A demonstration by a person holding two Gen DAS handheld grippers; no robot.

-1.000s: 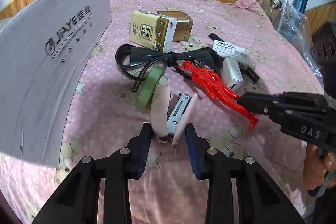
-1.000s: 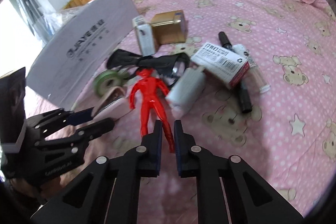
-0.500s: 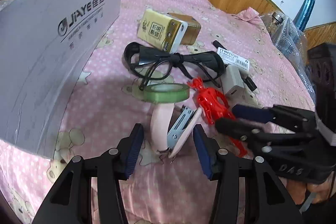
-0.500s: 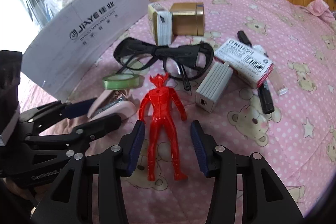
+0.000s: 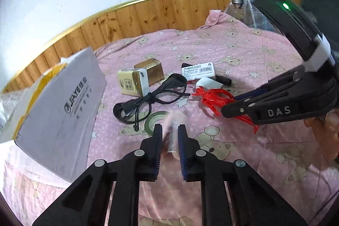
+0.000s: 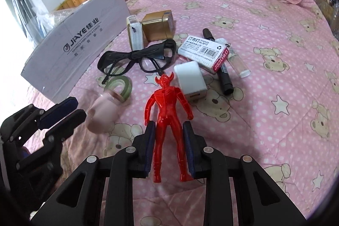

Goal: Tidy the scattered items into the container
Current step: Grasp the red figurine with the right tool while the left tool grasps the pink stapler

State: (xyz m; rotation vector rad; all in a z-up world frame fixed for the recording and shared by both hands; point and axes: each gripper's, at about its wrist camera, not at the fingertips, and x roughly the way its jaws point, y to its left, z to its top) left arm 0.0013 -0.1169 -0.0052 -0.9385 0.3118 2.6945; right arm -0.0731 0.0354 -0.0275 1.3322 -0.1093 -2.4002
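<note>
Two grippers are seen over a pink bear-print bedcover [image 6: 264, 120], with the grey cardboard box [image 5: 63, 111] standing open at the far left. The left gripper [image 5: 170, 137] is drawn in narrowly on the pink stapler [image 5: 174, 132], which is blurred; the metal body is pinched between the pads and its long axis runs away from the camera along the fingers. Half a second ago these jaws were spread wide around it, and the stapler was still lying on the cover by the green tape roll [image 6: 119, 86]; now it is lifted clear. Just beyond, black glasses [image 6: 137, 56], a gold box [image 6: 157, 24], a white charger [image 6: 191, 79] and a staples box [image 6: 203, 50] are scattered. At the right, the right gripper [image 6: 168, 149] is set with its jaws moderately apart, flanking the legs of the red figure [image 6: 167, 109], close to them but contact cannot be told. The figure is laid flat, head pointing away, feet toward the camera. These jaws have narrowed since the earlier frame.
</note>
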